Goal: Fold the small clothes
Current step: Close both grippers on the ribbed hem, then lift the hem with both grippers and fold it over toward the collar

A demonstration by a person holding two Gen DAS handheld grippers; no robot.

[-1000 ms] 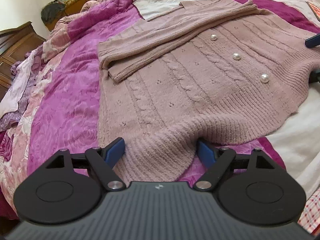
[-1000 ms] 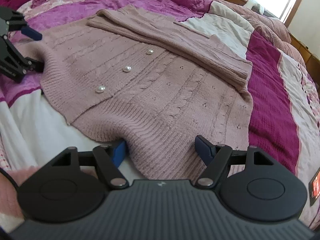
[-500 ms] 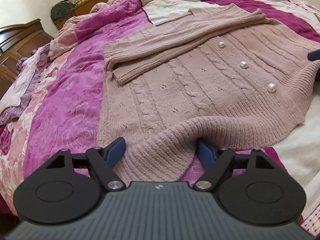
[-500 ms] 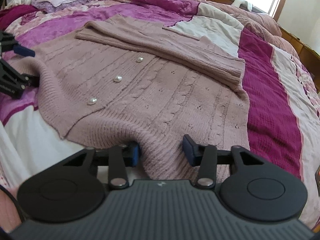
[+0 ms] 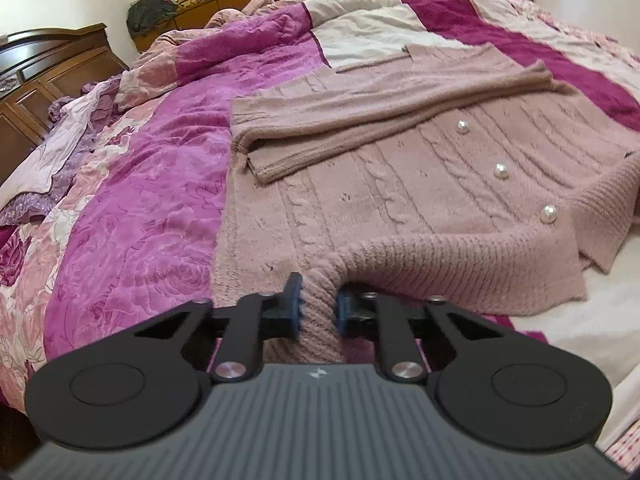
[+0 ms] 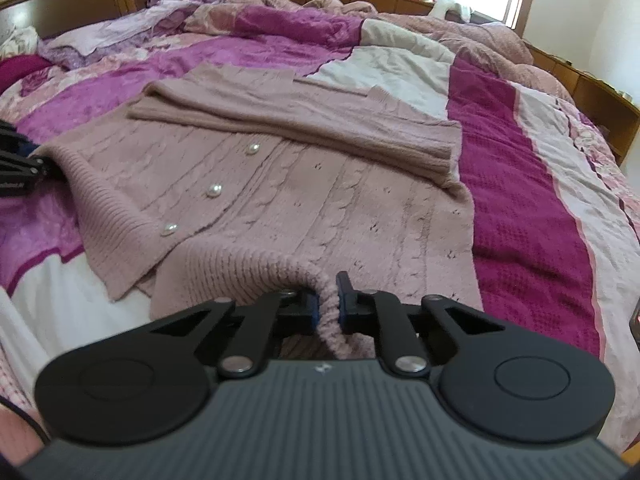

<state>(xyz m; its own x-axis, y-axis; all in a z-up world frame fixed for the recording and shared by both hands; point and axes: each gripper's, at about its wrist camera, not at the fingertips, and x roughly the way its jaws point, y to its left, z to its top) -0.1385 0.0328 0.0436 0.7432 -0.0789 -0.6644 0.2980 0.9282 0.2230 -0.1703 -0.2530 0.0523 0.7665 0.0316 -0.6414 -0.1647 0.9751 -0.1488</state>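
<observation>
left gripper: just closed, clamped on cardigan hem | right gripper: likewise | logo at 6 o'clock, possibly a brand mark, unreadable

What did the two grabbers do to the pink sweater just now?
Both have just closed: the left gripper and right gripper now pinch the ribbed hem of the sweater, bunching it. Sleeves and pearl buttons lie as before.

Dusty-pink cable-knit cardigan lies flat, sleeves folded across, ribbed hem bunched.
</observation>
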